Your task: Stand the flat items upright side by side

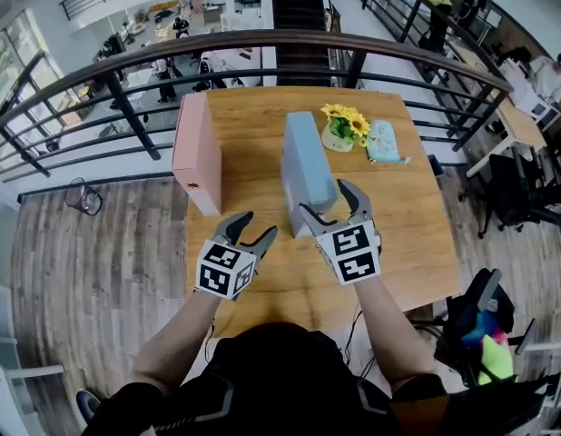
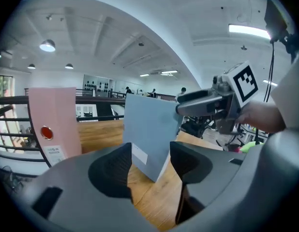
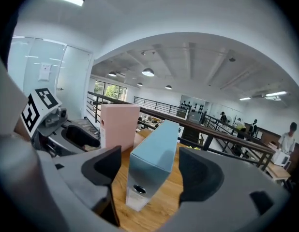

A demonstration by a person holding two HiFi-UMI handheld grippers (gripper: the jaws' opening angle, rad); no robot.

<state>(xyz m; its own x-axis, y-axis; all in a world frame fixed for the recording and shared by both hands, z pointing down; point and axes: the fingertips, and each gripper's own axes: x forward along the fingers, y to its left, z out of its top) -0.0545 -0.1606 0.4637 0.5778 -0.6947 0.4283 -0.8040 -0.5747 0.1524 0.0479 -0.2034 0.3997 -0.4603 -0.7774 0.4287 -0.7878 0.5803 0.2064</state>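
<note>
head view: blue box (image 1: 306, 166) upright at frame centre on bench (image 1: 389, 234), pink box (image 1: 197, 153) upright upper left, well apart. right gripper (image 1: 328, 203) wide around blue box's near end, not pressing. left gripper (image 1: 257, 227) wide, empty. risk: a jaw clipping the blue box could topple it.

The wooden table (image 1: 408, 234) bears a pink folder (image 1: 197, 153) and a blue folder (image 1: 306, 166), both upright; yellow flowers (image 1: 343, 123); a teal pouch (image 1: 383, 142).

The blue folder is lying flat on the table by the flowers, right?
Not quite: the blue folder stands upright on the table by the flowers, not flat. The head view shows it.
</note>
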